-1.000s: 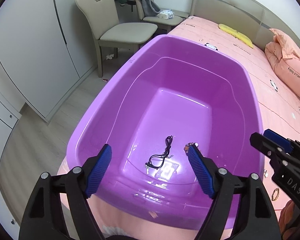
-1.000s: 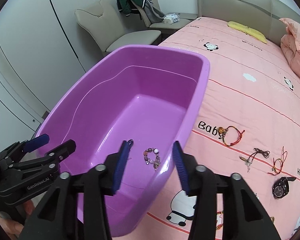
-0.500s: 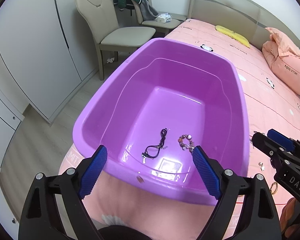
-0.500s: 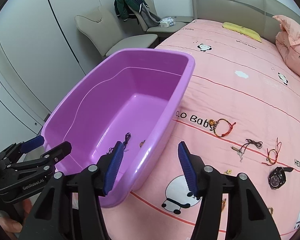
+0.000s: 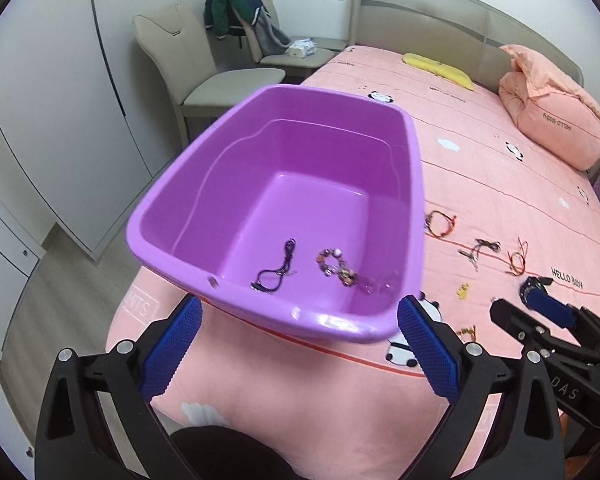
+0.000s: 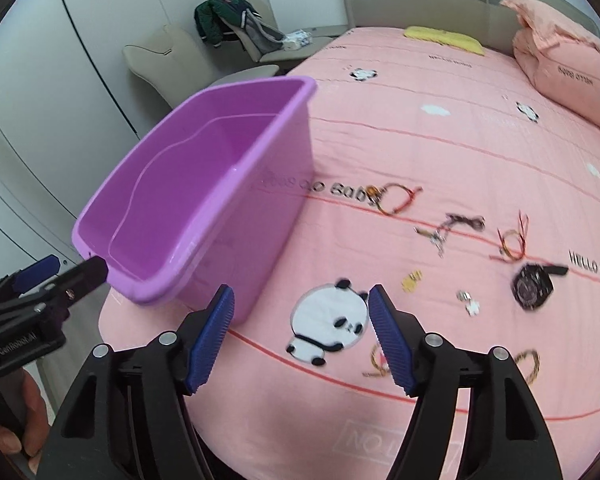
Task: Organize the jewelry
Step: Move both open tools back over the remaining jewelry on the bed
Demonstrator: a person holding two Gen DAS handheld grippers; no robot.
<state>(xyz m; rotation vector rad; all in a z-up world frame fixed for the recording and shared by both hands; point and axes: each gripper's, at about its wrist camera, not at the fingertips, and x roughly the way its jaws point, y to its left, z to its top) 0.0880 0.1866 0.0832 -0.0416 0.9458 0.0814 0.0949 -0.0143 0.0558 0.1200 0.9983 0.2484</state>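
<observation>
A purple plastic tub (image 5: 342, 326) (image 6: 204, 216) sits on the pink bedspread. On its floor lie a black cord necklace (image 5: 276, 270) and a beaded bracelet (image 5: 336, 266). My left gripper (image 5: 300, 350) hangs just before the tub's near rim, its jaws opening wide with nothing between them. My right gripper (image 6: 300, 334) hovers above the panda print right of the tub, jaws opening and empty. On the bed lie a red cord bracelet (image 6: 396, 200), a dark necklace (image 6: 450, 228), a red-yellow bracelet (image 6: 512, 240), a black watch (image 6: 534, 286) and small charms (image 6: 412, 280).
Two beige chairs (image 5: 204, 76), one draped with a jacket, stand beyond the bed's left edge beside white wardrobes. A pink pillow (image 5: 552, 120) and a yellow cushion (image 5: 438, 68) lie near the headboard. A thin gold bracelet (image 6: 528, 364) lies near the right finger.
Both grippers have pulled back out of the tub and widened. The right one has swung right over the bedspread; the bracelet and the black necklace stay on the tub floor.
</observation>
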